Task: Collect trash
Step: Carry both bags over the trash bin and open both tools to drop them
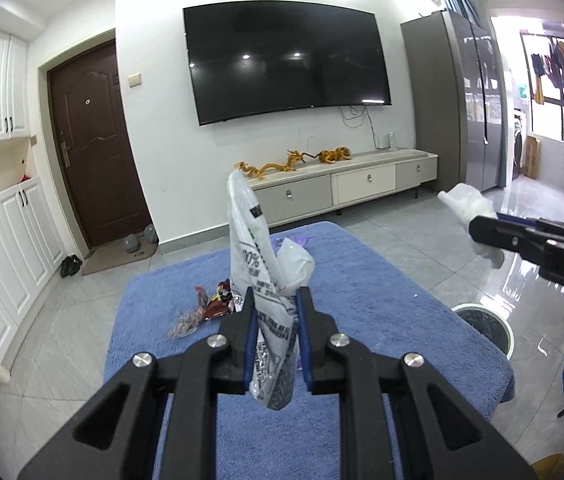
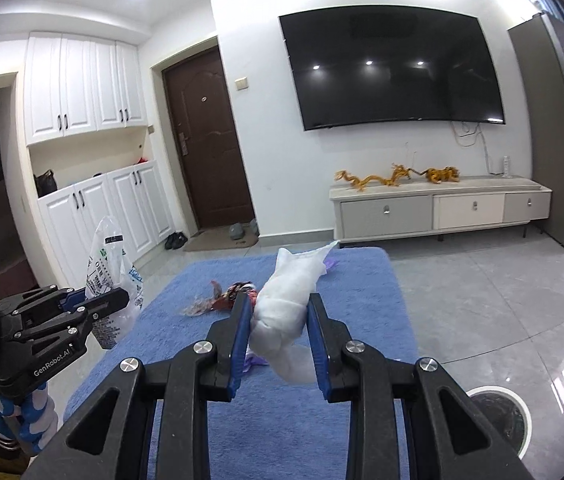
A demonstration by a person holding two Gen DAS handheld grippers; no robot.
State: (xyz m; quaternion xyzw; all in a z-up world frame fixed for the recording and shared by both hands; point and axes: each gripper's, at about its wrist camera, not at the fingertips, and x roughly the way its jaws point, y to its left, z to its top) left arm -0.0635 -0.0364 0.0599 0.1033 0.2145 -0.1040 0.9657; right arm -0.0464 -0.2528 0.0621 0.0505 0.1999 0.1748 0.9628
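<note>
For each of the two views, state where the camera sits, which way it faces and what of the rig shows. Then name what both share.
Left wrist: sits behind the left gripper, facing the TV wall across the blue mat; its jaws pinch a printed plastic bag; the right gripper enters at right.
Right wrist: sits behind the right gripper, facing the same wall; its jaws pinch a white wad; the left gripper shows at left.
Shared: TV, door, mat, wrappers, trash bin.

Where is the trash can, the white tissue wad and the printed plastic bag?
trash can (image 2: 499, 394), right wrist view, on its white rim.
white tissue wad (image 2: 285, 300), right wrist view, on its middle.
printed plastic bag (image 1: 252, 256), left wrist view, on its printed side.
</note>
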